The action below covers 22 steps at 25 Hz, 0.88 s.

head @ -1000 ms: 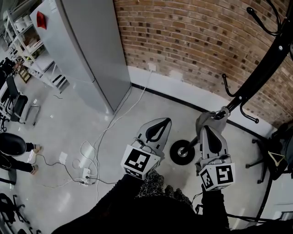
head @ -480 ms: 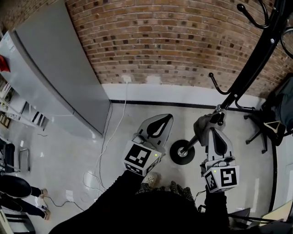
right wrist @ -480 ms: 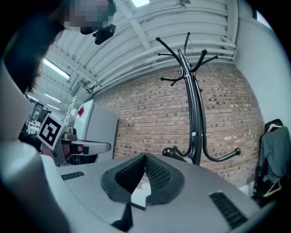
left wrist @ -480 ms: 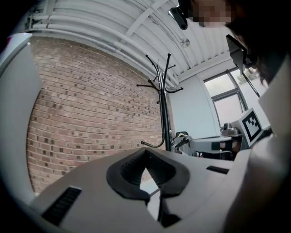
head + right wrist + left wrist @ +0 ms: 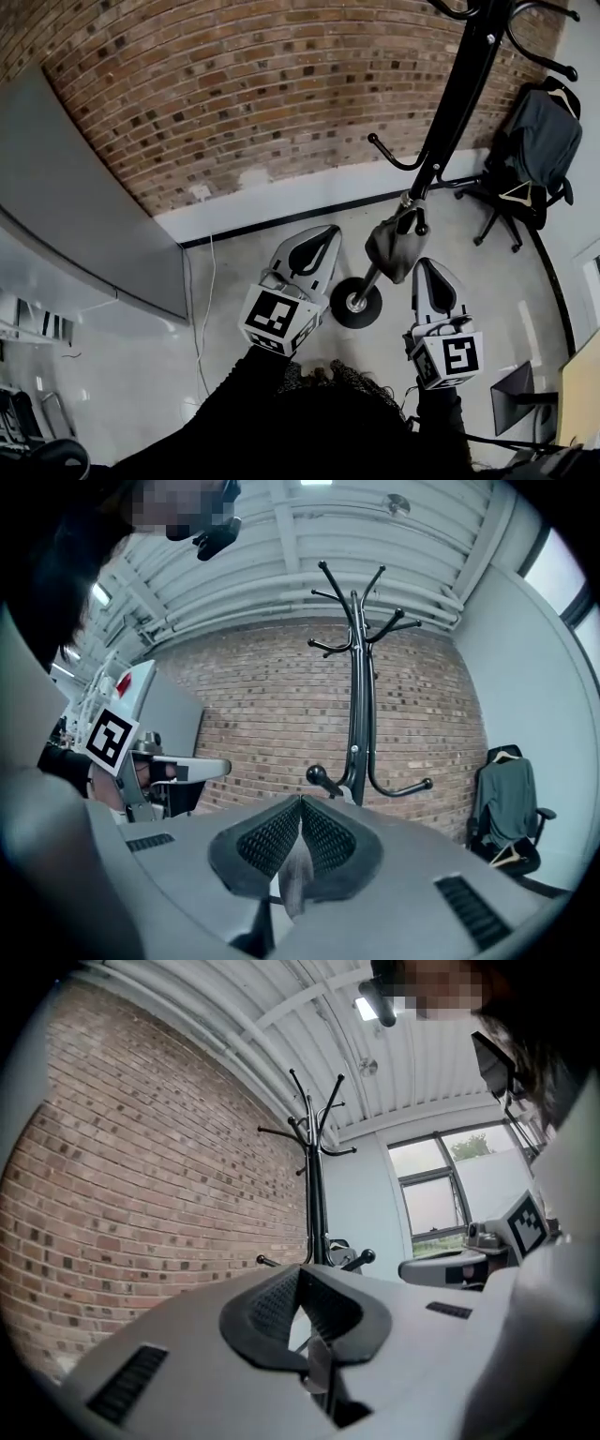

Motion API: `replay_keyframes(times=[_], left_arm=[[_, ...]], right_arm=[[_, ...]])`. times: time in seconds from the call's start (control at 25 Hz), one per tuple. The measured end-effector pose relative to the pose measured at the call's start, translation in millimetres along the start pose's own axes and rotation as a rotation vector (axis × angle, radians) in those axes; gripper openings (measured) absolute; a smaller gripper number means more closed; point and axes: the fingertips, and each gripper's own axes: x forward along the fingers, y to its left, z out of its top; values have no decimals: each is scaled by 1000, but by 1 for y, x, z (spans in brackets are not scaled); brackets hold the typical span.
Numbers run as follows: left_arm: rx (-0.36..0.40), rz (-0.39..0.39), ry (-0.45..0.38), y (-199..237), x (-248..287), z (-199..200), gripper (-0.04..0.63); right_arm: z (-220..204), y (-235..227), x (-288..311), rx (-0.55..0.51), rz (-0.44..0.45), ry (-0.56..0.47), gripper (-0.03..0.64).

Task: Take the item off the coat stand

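A black coat stand (image 5: 459, 94) rises from its round base (image 5: 356, 302) on the floor in front of a brick wall. A grey fabric item (image 5: 392, 246) hangs low on the pole by a lower hook. My right gripper (image 5: 425, 266) is shut, its tip just right of the item; whether it touches, I cannot tell. My left gripper (image 5: 330, 232) is also shut and sits left of the pole. The left gripper view has the stand (image 5: 313, 1185) ahead of the shut left gripper (image 5: 298, 1272). In the right gripper view the stand (image 5: 356, 705) is ahead of the right gripper (image 5: 300, 802).
An office chair with a dark jacket on it (image 5: 534, 141) stands right of the stand against the wall, seen too as a chair (image 5: 503, 808). A grey cabinet (image 5: 56, 216) is at the left. A white cable (image 5: 200, 309) runs down the floor.
The view has swung right: the cabinet slid left, the chair came fully into view. The left gripper shifted sideways toward the stand. The grey item now lies left of the right gripper's tip.
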Motion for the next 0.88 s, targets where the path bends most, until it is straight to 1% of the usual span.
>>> replay_keyframes(times=[0.16, 0.2, 0.32, 0.44, 0.6, 0.76, 0.88], left_arm=[[-33, -59, 2, -7, 9, -7, 8], [-39, -67, 2, -8, 10, -8, 8], [-37, -86, 6, -11, 14, -11, 8], [-27, -99, 6, -13, 17, -11, 8], [-2, -96, 4, -12, 20, -8, 8], [1, -85, 1, -9, 24, -6, 8], [-1, -82, 6, -7, 24, -7, 8]], right_arm=[[-18, -5, -6, 8, -32, 34, 4], [-23, -6, -7, 16, -39, 45, 34], [-37, -7, -5, 52, -53, 84, 166], [-53, -7, 2, 68, -60, 122, 256], [-73, -7, 12, 38, -69, 187, 282], [-95, -9, 26, 55, -74, 249, 283], [-113, -8, 36, 47, -77, 299, 284]])
